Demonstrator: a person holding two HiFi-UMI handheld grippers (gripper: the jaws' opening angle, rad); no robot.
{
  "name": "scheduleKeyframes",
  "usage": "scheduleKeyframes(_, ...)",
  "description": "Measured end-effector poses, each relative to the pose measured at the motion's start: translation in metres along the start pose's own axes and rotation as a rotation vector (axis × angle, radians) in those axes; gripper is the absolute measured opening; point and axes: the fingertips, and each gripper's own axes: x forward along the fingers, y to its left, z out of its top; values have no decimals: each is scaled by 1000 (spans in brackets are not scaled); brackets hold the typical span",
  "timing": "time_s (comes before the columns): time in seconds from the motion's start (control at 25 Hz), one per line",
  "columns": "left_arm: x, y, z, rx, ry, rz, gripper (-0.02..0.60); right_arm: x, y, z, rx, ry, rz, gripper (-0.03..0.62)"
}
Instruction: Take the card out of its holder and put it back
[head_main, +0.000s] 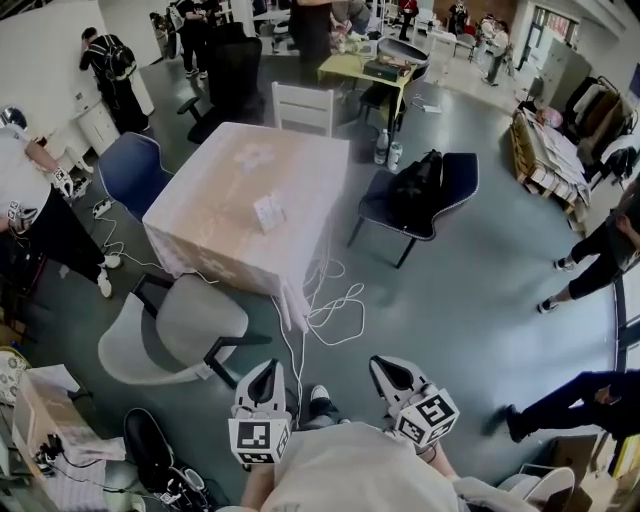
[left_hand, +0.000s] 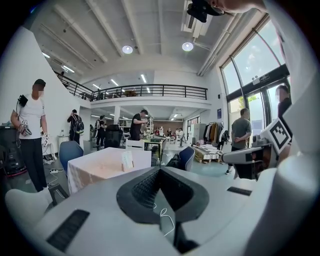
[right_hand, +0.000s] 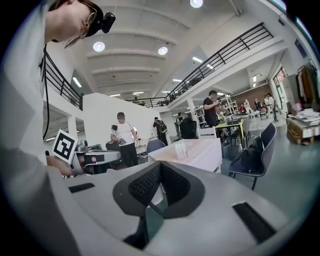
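**Surface and room.** A square worktop (head_main: 215, 225) draped in a pale cloth stands on the grey floor (head_main: 470, 290) of a tall hall with a railed mezzanine (left_hand: 150, 91) and high windows (left_hand: 255, 65). Around it stand a blue chair (head_main: 135, 172), a grey chair (head_main: 170, 328), a white chair (head_main: 302, 108) and a dark chair (head_main: 455, 185) that carries a black bag (head_main: 415, 188). White cables (head_main: 335, 305) trail on the floor from the worktop's nearest corner. Several people stand along the room's margins.

**Task object.** The card (head_main: 268, 210) stands upright in its holder (left_hand: 127, 169), a little off the middle of the worktop, toward the corner nearest the wearer. Both lie well apart from either tool.

**Pose.** The left tool (head_main: 266, 370) and the right tool (head_main: 392, 368) are held low, close to the wearer's body and over the floor, side by side and pointing toward the worktop. Each tool is clenched, its jaws meeting in a line with nothing between them.

**Markings.** The left marker cube (head_main: 260, 440) and the right marker cube (head_main: 430, 415) each show a black-and-white square code. Print on the card is too small to read.
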Motion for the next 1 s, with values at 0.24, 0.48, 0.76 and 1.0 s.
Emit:
scheduleKeyframes(0.24, 25, 35, 14, 4, -24, 12, 0, 31, -14, 17, -8, -28, -25, 17)
scheduleKeyframes(0.48, 45, 56, 21, 25, -41, 30, 0, 51, -32, 21, -5, -45, -51, 17)
scheduleKeyframes(0.76, 58, 69, 0, -24, 33, 68, 0, 69, -53, 7, 37, 19, -59, 17)
scheduleKeyframes(1.0, 95, 67, 6, -52, 63, 123, 0, 97, -88, 18, 46, 57, 5, 17)
